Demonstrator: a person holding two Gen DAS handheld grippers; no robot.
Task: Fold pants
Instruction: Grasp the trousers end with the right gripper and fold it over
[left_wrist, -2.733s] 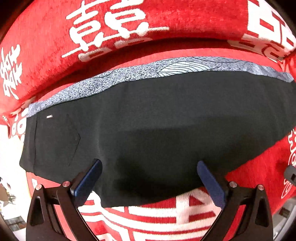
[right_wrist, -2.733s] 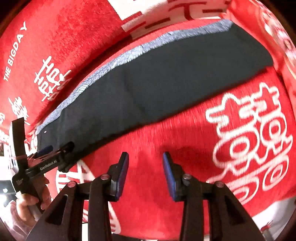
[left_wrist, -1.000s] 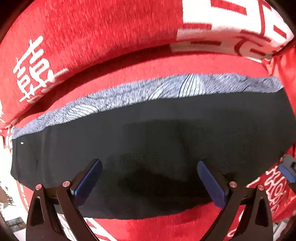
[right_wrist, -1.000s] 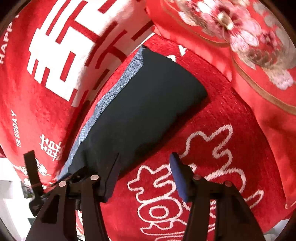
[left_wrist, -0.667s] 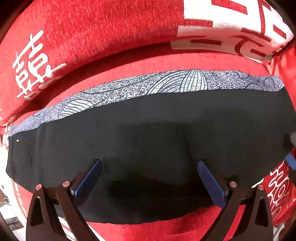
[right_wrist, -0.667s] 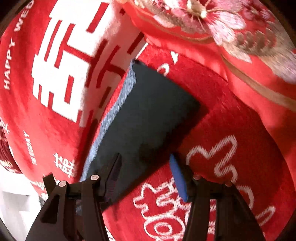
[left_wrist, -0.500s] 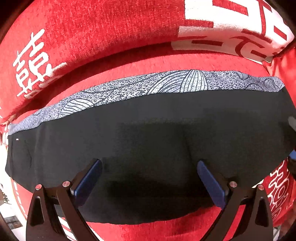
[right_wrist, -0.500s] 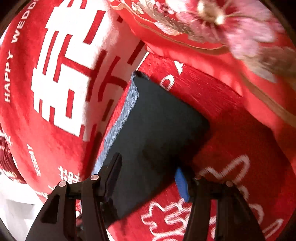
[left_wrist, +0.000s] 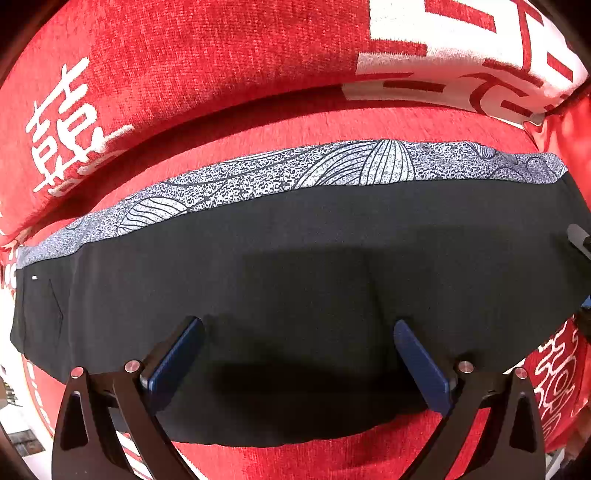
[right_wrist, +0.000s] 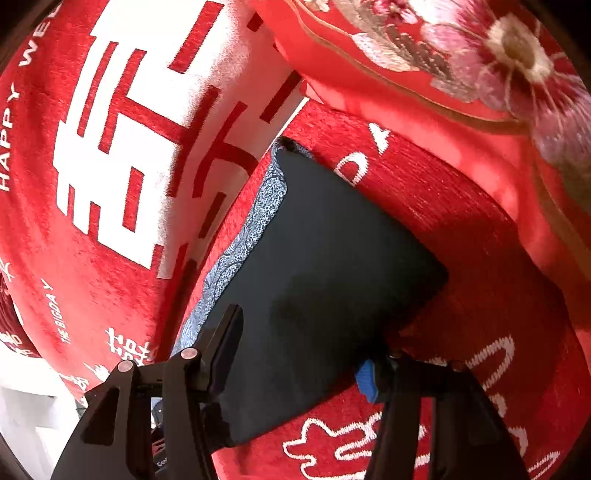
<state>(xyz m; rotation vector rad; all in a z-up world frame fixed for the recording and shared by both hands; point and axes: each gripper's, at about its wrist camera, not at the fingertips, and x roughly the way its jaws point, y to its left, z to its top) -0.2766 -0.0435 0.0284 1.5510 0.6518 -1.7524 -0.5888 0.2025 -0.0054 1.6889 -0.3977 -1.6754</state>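
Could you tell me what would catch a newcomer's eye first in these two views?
The bright red plush sofa cover with large white characters fills both views. Across its seat lies a long black pair of folded pants with a grey-and-white leaf-patterned strip along the far edge. The open left tongs hang over the pants' middle, while the open right tongs straddle the near edge by the pants' end.
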